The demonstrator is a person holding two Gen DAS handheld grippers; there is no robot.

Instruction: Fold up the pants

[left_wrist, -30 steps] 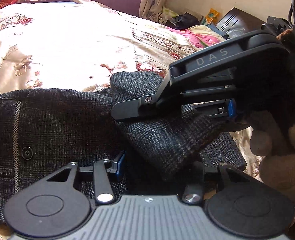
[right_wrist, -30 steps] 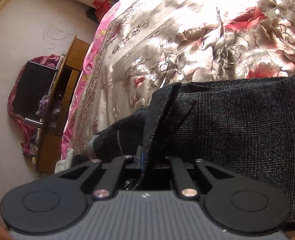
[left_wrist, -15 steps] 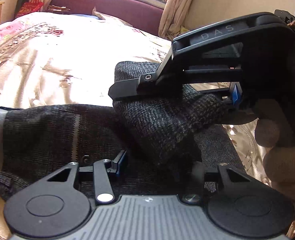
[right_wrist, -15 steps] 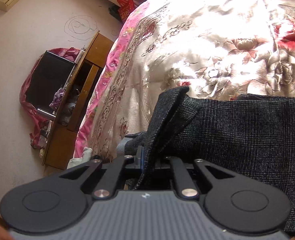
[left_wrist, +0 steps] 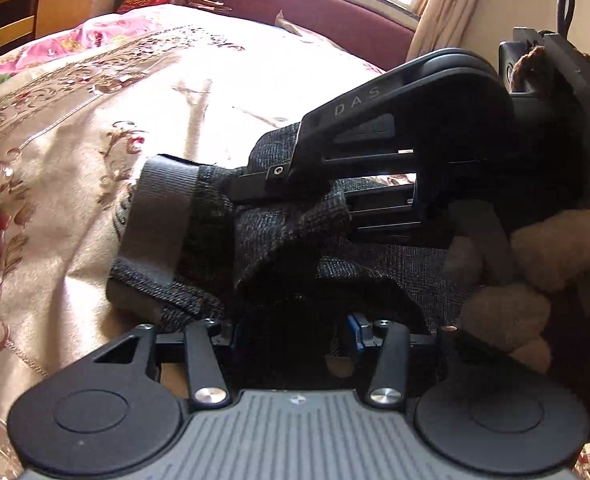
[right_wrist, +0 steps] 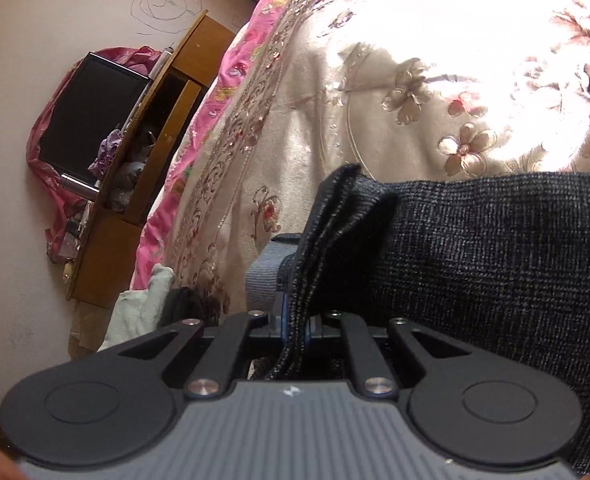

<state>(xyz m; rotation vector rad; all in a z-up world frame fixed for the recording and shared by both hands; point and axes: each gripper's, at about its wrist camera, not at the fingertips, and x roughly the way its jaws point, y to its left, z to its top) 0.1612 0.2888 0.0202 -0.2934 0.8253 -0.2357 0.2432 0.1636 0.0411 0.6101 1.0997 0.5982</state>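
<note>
Dark grey woolly cloth is what both tools are holding: the pants [left_wrist: 287, 240] are bunched up over the flowery bedspread [left_wrist: 95, 128]. A second ago the pants lay long and flat, and you could see a button and a wide stretch of cloth. Now that flat part is gone from the left camera, and the cloth has been pulled up and over into a thick lump. A smooth grey band [left_wrist: 159, 216], maybe the inside of the waist, has turned over and shows on the left. That looks like a fold being carried across, so the folding seems to be partly done, not finished. The left gripper [left_wrist: 295, 332] has its jaws a little apart with a fat wad of cloth filling the gap, so it looks clamped on the pants. The right gripper [right_wrist: 295, 328] has its jaws nearly together, squeezing a thin edge of several layers that stands up like a fin. In the left view the right gripper reaches in from the right side, just above the lump. The cloth looks thick, rough and soft, with tiny light specks. It droops where nothing holds it. A wooden cabinet [right_wrist: 143, 168] stands by the wall, well away from the pants.
</note>
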